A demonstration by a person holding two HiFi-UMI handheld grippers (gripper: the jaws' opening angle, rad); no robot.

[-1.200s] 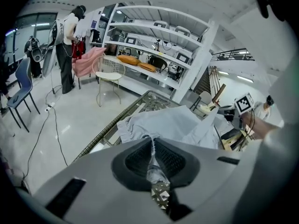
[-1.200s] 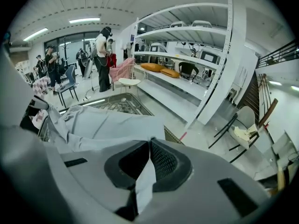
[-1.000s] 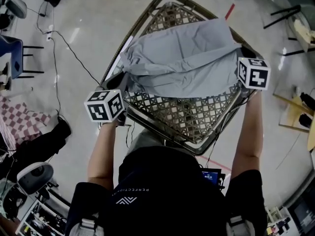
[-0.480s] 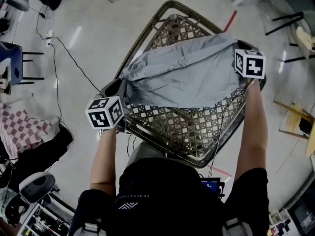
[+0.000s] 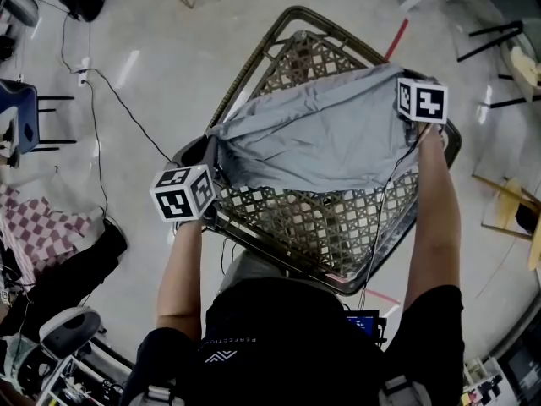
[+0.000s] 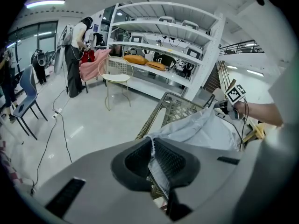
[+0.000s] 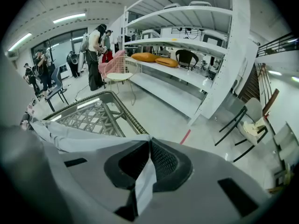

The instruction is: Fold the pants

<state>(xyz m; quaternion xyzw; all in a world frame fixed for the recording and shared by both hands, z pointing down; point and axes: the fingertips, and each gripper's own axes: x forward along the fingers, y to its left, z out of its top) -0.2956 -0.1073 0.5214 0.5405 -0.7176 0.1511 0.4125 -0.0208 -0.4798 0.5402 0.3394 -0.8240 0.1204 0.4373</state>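
Pants [image 5: 321,134]: grey, one pc, spread over far half of wicker table [image 5: 314,220]; table's near half shows bare lattice. L gripper [image 6: 152,164]: jaws clenched on pants edge, at table's left rim. R gripper [image 7: 145,171]: jaws clenched on pants edge, at table's far-right corner. Cloth hangs stretched betw. both.

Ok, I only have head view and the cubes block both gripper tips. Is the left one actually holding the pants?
Observer: Yes, the left gripper view shows the left gripper shut on a pants edge.
Operator: Right one?
Observer: Right gripper is shut on the pants too; a strip hangs down between its jaws.
Operator: What's ahead of it?
Observer: White shelving with orange cushions, outside your view.
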